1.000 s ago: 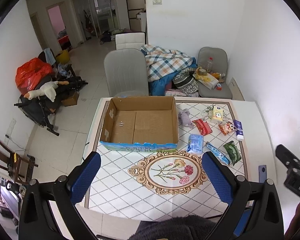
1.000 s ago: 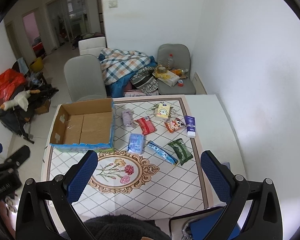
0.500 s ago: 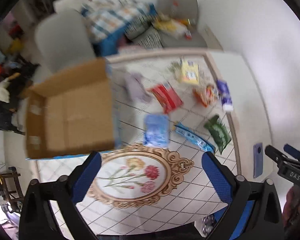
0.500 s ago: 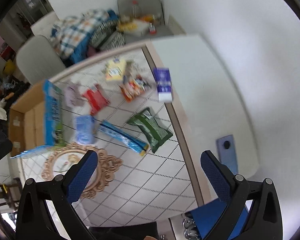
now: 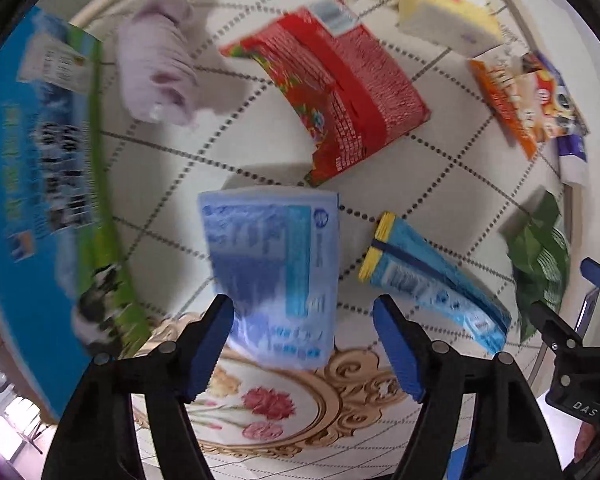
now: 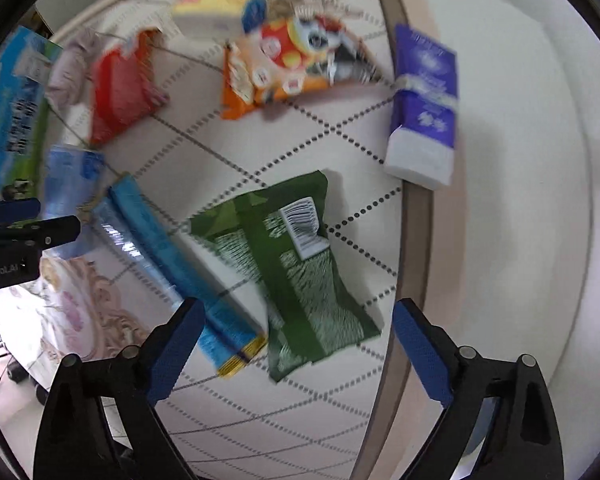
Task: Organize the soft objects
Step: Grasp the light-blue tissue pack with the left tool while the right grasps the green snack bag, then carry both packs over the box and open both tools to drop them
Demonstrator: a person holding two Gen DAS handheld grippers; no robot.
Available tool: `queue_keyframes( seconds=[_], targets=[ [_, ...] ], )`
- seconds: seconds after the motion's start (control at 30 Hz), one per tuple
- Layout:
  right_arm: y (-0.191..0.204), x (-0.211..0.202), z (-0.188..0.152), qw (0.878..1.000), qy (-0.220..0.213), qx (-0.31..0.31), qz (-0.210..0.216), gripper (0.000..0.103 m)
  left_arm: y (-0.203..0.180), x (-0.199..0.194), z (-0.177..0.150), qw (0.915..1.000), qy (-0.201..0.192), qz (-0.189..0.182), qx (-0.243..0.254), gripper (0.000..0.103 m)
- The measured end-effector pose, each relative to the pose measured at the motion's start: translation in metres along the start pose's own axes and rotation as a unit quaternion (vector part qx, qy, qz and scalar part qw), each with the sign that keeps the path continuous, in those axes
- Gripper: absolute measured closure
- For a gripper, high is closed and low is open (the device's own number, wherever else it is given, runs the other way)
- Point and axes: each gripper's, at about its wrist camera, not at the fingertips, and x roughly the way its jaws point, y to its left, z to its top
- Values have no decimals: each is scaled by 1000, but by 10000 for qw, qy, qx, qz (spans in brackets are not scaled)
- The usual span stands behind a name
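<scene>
My left gripper [image 5: 304,320] is open, low over the table, its jaws on either side of the near end of a light blue tissue pack [image 5: 278,264]. My right gripper [image 6: 296,328] is open, its jaws on either side of a green pouch [image 6: 292,256], which lies flat on the table. A long blue packet [image 5: 432,280] lies between the two; it also shows in the right wrist view [image 6: 172,264]. A red pouch [image 5: 340,92], a lilac soft toy [image 5: 156,68] and a yellow pack [image 5: 448,4] lie further off.
The cardboard box's printed blue-green side [image 5: 40,184] stands close on the left. An orange snack bag [image 6: 284,68] and a purple tissue pack [image 6: 424,104] lie toward the table's right edge [image 6: 416,240]. The right gripper shows at the left view's right edge [image 5: 572,320].
Both grippers have dropped from high above the table to just over the objects, the left onto the light blue pack and the right onto the green pouch. Both stay open.
</scene>
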Motion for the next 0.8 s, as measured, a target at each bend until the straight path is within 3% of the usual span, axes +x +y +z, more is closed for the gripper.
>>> queue_keyframes(
  seconds=[0.13,0.17,0.2,0.3,0.43,0.5,0.67,0.8],
  targets=[
    [-8,34,12,9989,354,150,271,17,2,12,5,10000,-29,-2,-68,36],
    [-10,41,14,9984,428,212,308,24,3,12,4,9999,-78,2,-65,39],
    [-10,45,14,9982,457,257,304,24,2,14,5,9999,-130,35,-46,46],
    [-4,43,17,9991,300,233,169,48,3,13,2,9996,-253,96,-35,61],
    [4,38,17,9985,248,444,220,60,8,4,-9,9990,-436,64,-114,71],
    [2,28,13,9981,196,556,204,63,11,-10,-17,9984,-546,52,-122,76],
    [4,-3,6,9968,-72,767,234,65,14,-50,-39,9955,-917,-154,-203,77],
    [20,-47,-2,9955,-380,763,421,65,28,-107,-60,9887,-1399,-410,-337,77]
  ],
)
